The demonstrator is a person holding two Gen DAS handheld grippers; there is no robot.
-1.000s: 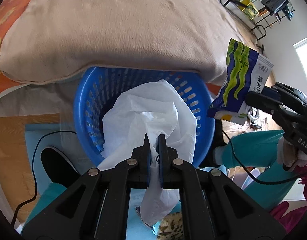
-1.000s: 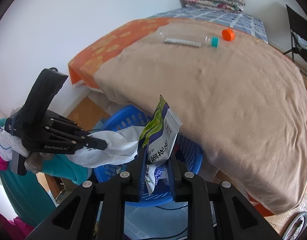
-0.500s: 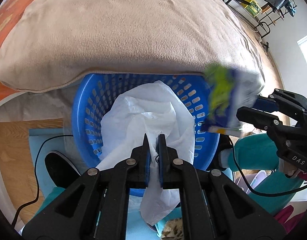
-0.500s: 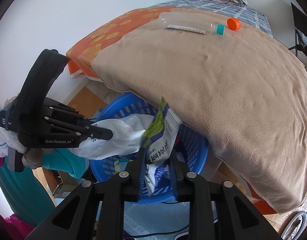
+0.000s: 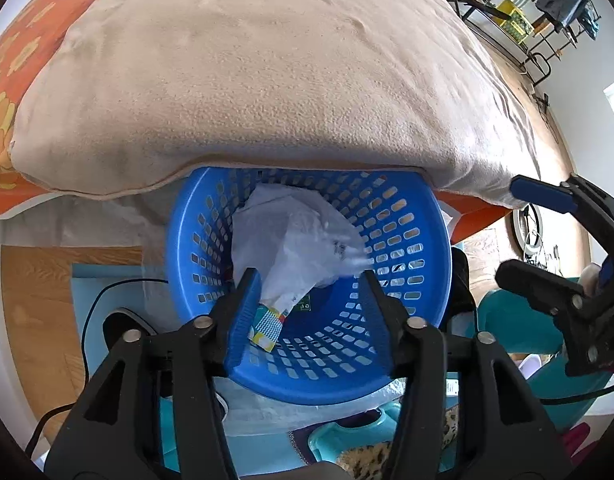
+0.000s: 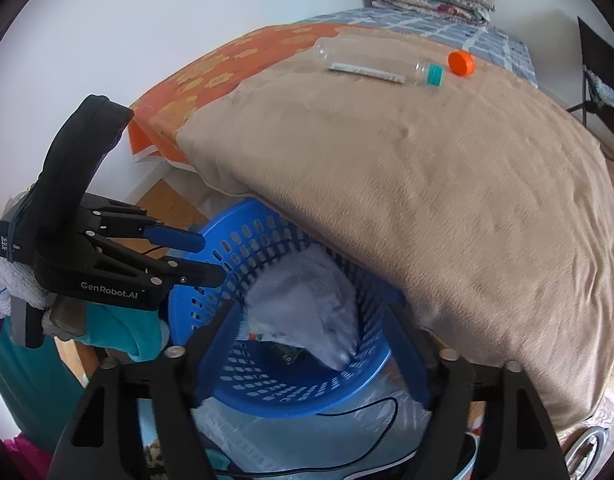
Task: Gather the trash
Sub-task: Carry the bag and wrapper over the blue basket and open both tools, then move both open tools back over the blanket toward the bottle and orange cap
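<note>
Above the blue basket (image 5: 419, 240) my left gripper (image 5: 307, 300) and right gripper (image 6: 315, 340) were both opening, nothing between them (white plastic bag (image 5: 291, 240) inside).

Left gripper (image 5: 307, 280): matte black plastic frame, blue finger pads, silver screws at pivots, white "GenRobot.AI" lettering on side. Right gripper (image 6: 311, 324): same build. White knitted glove (image 6: 3, 280) on hand; teal sleeve (image 6: 119, 328).

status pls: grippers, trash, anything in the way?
Left gripper and right gripper: jaws opening, nothing between them. White plastic bag and snack wrapper in blue basket. Bottle and orange cap lie on the bed, reach unobstructed.
</note>
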